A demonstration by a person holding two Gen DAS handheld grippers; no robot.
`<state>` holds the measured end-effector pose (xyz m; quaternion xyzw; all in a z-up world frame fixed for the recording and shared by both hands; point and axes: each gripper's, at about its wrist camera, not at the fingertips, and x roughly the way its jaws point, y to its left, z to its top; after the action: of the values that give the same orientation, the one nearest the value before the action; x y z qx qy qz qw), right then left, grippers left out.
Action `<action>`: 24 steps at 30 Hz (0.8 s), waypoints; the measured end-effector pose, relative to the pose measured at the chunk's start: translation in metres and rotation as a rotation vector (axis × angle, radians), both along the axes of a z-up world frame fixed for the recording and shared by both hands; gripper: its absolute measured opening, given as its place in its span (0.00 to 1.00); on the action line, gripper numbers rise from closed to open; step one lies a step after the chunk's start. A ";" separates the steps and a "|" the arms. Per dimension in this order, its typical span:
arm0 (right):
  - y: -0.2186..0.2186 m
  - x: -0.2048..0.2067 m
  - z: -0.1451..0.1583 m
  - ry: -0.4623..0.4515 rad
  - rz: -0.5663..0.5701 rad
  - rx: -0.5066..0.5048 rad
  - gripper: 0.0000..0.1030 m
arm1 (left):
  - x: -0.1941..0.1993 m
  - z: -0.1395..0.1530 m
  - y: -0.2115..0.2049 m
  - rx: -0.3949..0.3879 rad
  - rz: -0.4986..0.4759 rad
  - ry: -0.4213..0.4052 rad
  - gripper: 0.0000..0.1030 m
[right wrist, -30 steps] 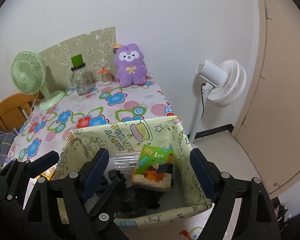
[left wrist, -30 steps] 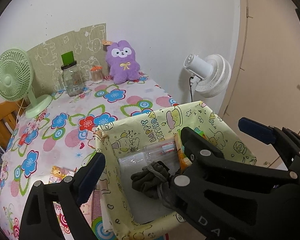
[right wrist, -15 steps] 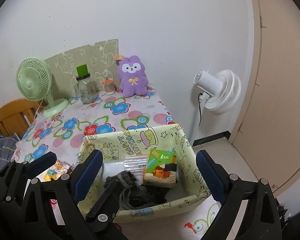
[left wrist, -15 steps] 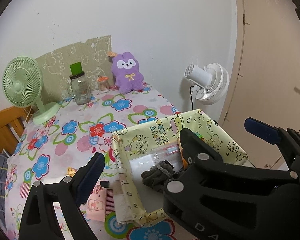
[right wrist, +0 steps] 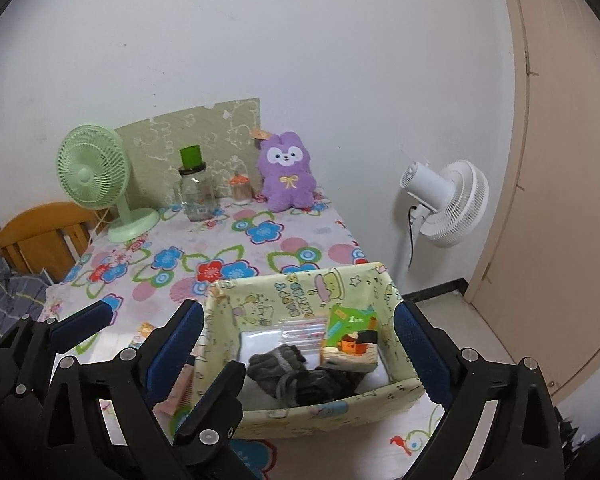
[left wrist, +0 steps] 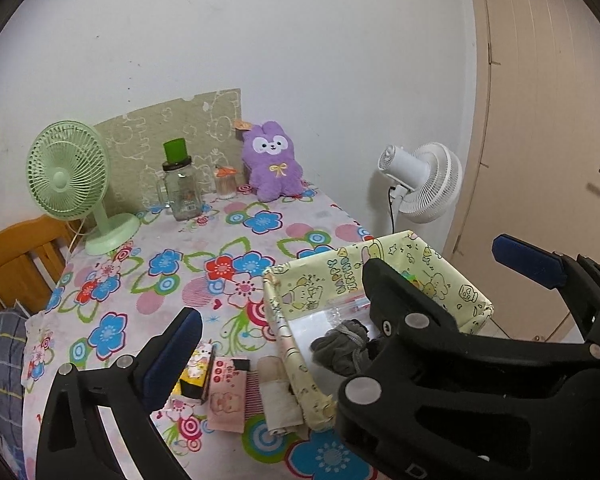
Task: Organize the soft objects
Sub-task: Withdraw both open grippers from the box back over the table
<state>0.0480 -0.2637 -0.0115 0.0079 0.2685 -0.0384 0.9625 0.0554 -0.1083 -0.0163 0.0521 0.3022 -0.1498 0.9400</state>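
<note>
**A:** Where do things stand?

**B:** The yellow fabric bin (right wrist: 332, 404) sits at the near corner of the floral table (right wrist: 260, 236). Inside lie dark grey socks (right wrist: 284, 368), a tissue pack (right wrist: 350, 340) and a clear packet (right wrist: 300, 326). The left gripper (left wrist: 340, 292) is spreading its fingers wider, nothing between them. The right gripper (right wrist: 300, 334) is released too, its fingers either side of the bin, gripping nothing.

**A:** What might go wrong?

**B:** The bin is close to the table edge, so a nudge could tip it off. The two grippers overlap closely and might collide. Small flat packets (left wrist: 228, 396) beside the bin could slide when pinched.
</note>
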 end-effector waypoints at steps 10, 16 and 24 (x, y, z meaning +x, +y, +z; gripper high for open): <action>0.027 -0.013 0.005 -0.017 0.032 -0.006 0.98 | -0.013 0.004 0.026 -0.006 0.019 -0.025 1.00; 0.043 -0.017 0.002 -0.025 0.052 -0.009 0.98 | -0.018 0.002 0.042 -0.015 0.036 -0.038 1.00; 0.064 -0.021 -0.009 -0.048 0.090 -0.022 0.98 | -0.023 -0.010 0.064 -0.032 0.066 -0.036 1.00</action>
<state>0.0273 -0.1994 -0.0203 -0.0137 0.2452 0.0023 0.9694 0.0320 -0.0445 -0.0261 0.0299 0.2846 -0.1228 0.9503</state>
